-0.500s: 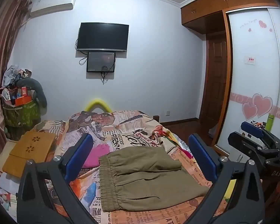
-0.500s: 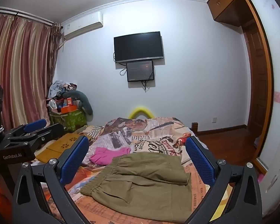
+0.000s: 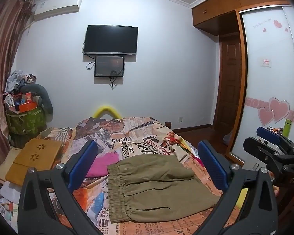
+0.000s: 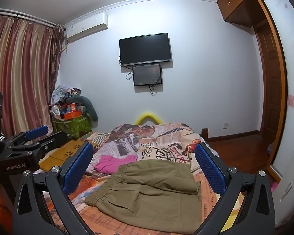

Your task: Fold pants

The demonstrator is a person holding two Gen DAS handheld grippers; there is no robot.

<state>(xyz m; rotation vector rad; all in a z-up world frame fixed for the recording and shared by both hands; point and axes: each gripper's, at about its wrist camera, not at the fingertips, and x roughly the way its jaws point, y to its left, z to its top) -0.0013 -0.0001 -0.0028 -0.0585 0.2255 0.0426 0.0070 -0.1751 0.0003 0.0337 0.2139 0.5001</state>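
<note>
Olive-green pants (image 3: 158, 188) lie folded into a compact stack on the bed (image 3: 139, 135), elastic waistband toward the left. In the right wrist view the same pants (image 4: 152, 192) fill the near middle. My left gripper (image 3: 147, 164) hovers above the pants' near side, jaws wide open and holding nothing. My right gripper (image 4: 145, 166) hangs likewise above them, open and empty. Each gripper also shows at the edge of the other's view: the right gripper (image 3: 268, 137) at the right, the left gripper (image 4: 33, 135) at the left.
A pink garment (image 3: 103, 162) lies just left of the pants. A wooden lap tray (image 3: 35, 156) sits on the bed's left side, with a heaped green basket (image 3: 25, 117) behind. The wardrobe (image 3: 268, 78) and door stand right; a TV (image 3: 110, 39) hangs ahead.
</note>
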